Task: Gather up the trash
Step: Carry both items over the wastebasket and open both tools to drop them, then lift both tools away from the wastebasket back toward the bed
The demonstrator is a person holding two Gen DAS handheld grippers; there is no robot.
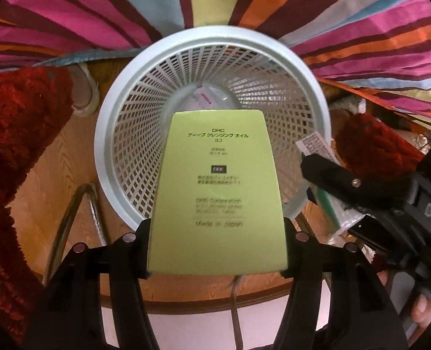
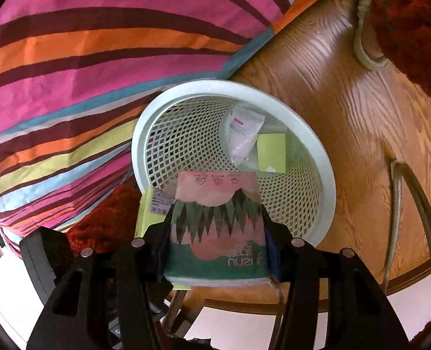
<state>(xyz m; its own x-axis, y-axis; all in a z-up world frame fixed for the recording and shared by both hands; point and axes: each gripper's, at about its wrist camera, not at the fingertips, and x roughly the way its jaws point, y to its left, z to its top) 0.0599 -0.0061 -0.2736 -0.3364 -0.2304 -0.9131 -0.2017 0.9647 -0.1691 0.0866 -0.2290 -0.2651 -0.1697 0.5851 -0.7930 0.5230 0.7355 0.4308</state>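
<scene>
I pinched one lime-green cardboard box in my left gripper and one green-and-pink packet in my right gripper, both above one white mesh plastic bin holding two discarded items, beside striped bedding.

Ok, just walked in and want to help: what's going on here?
A person is clearing trash with two handheld grippers. The left gripper has a green box between its jaws, the right gripper a green-and-pink packet; both hang over the white mesh basket, where a clear wrapper already lies.
</scene>
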